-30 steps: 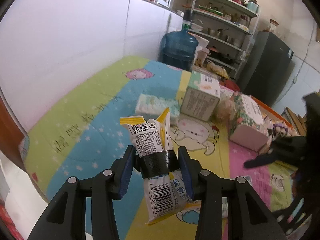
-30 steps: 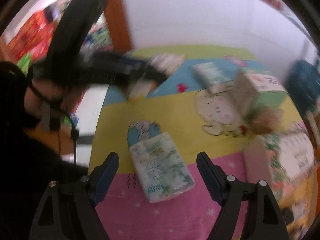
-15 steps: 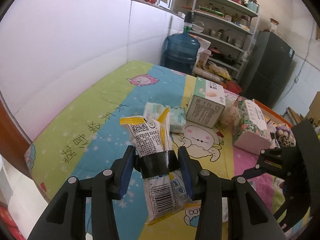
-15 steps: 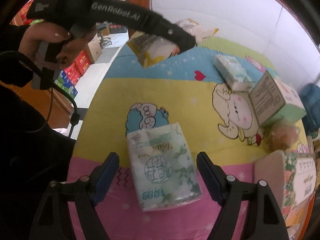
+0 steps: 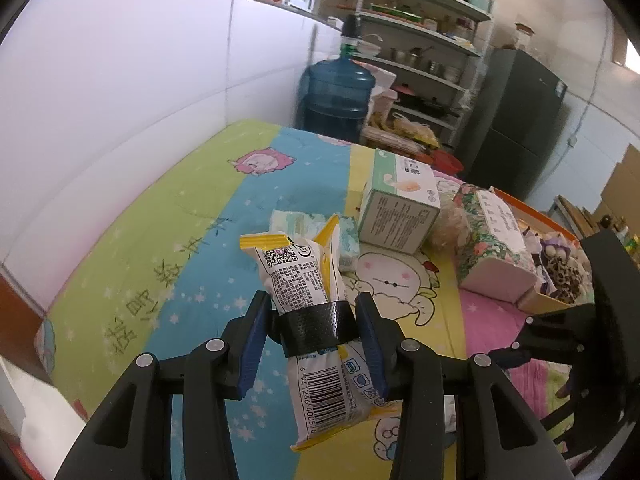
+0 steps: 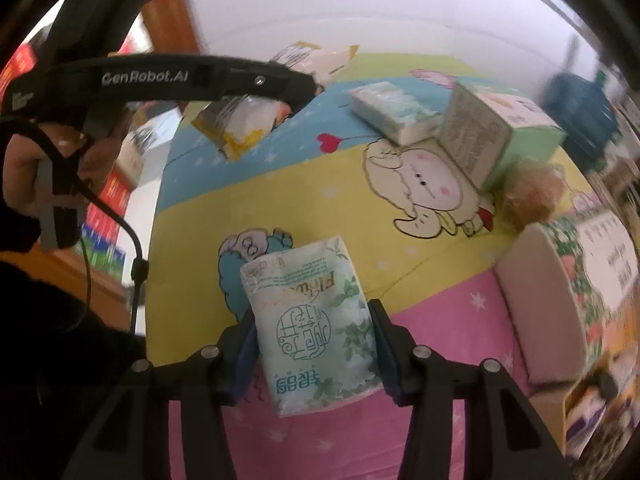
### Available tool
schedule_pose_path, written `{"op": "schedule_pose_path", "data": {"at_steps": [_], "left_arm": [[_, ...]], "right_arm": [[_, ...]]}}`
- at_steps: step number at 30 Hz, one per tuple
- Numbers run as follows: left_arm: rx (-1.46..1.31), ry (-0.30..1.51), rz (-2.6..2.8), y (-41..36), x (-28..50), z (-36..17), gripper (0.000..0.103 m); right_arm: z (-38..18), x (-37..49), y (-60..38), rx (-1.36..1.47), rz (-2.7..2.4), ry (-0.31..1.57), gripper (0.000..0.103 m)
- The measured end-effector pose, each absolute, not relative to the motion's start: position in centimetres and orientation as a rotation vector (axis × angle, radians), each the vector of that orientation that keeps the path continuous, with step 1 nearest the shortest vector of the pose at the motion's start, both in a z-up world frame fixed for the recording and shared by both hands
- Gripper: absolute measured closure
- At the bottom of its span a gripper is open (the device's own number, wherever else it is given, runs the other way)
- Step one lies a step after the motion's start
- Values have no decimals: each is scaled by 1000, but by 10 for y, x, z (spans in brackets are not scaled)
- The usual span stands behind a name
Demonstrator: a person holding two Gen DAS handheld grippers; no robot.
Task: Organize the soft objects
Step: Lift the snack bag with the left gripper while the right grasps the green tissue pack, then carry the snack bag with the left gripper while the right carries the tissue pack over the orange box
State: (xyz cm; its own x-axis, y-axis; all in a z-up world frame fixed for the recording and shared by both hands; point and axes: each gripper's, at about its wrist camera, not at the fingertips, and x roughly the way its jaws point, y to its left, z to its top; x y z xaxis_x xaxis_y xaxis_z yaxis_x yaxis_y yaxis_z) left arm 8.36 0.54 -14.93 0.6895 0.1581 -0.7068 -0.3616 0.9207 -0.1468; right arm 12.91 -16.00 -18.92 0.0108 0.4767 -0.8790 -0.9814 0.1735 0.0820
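Observation:
My left gripper (image 5: 312, 332) is shut on a yellow-and-white snack packet (image 5: 296, 272) wrapped with a black band, held above the cartoon mat (image 5: 180, 240). The right wrist view shows that packet (image 6: 240, 120) at upper left, with a hand behind it. My right gripper (image 6: 316, 344) points down at a green-and-white tissue pack (image 6: 312, 320) lying where the mat's yellow and pink stripes meet. Its jaws are closing, and both blue pads touch the pack's sides. A small tissue pack (image 6: 392, 108), a pale green box (image 6: 492, 132) and a floral tissue pack (image 6: 572, 288) lie farther back.
A tan fluffy object (image 6: 532, 188) sits between the box and the floral pack. A cardboard box with plush toys (image 5: 556, 264) stands at the mat's right edge. Behind the mat are a blue water jug (image 5: 338, 96), shelves (image 5: 420, 40) and a dark fridge (image 5: 516, 120). A white wall borders the left.
The right jaws have closed in from wide apart onto the sides of the green tissue pack, and the right view has rolled a little. The left gripper still holds the snack packet.

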Motion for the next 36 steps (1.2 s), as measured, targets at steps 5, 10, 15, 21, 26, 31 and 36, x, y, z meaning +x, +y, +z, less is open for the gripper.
{"op": "schedule_pose_path", "data": {"at_steps": [5,10,15,21,26,31,36], "left_arm": [[-265,759,241,11,90,-146,58],[-236,757,169,16,99,-140,58],[-208,746,103,19,106,-132,58],[-165,733,29,23,114,-118,58],[-125,725,-34,24,117,-106,58],[-106,705,-89,22,117,-94,58],[-100,685,-133,15,119,-83,58]], "right_arm": [[-180,130,-162,-578,1117,957,53],[-166,127,-161,-460,933,961,53],[-146,127,-160,-366,781,930,53],[-115,127,-171,-227,607,893,53],[-96,122,-174,-170,503,842,53],[-85,114,-178,-122,424,806,53],[-71,107,-187,-101,368,772,53]]}}
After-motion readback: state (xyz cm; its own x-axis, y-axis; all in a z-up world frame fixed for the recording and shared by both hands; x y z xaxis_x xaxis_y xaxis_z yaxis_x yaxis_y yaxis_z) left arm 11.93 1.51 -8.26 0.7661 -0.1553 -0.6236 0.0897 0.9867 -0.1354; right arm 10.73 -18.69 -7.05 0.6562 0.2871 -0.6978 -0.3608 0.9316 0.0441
